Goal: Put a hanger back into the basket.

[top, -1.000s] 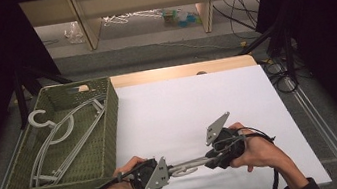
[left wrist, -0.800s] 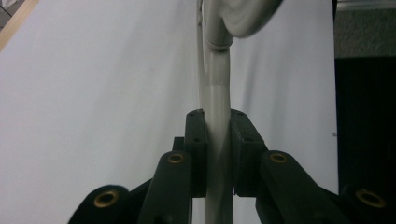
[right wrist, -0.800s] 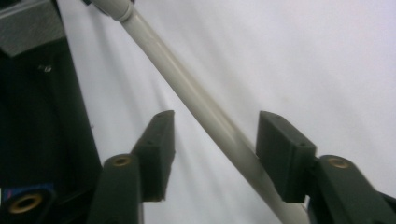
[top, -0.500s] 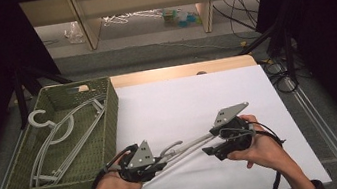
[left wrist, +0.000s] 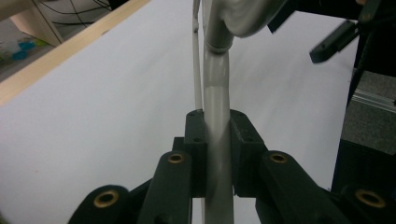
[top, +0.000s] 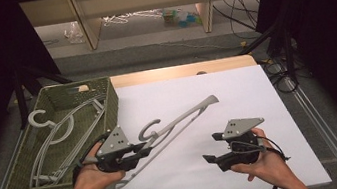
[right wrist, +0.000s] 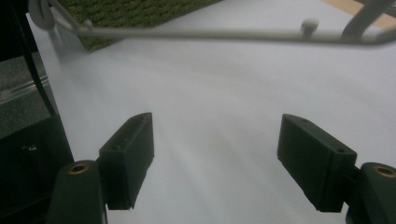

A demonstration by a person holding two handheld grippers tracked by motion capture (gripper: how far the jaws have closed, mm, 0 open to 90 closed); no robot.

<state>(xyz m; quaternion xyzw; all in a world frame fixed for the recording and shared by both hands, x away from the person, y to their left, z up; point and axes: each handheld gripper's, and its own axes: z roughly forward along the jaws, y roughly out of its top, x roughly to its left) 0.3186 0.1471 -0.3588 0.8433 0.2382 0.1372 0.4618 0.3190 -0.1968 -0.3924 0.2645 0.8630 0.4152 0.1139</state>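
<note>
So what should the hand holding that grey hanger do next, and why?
Probably swing the hanger left, over the green basket, and lower it in. The left gripper is clamped on its bar, the right gripper has just been opening and its jaws hold nothing, and other hangers already lie in that basket, so it looks like the place for this one.

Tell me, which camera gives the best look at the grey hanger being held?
The high view: it shows the whole grey hanger, hook to far end, in the left gripper. The left gripper view shows just its bar clamped between the jaws; the right gripper view shows its thin lower bar crossing the top.
</note>
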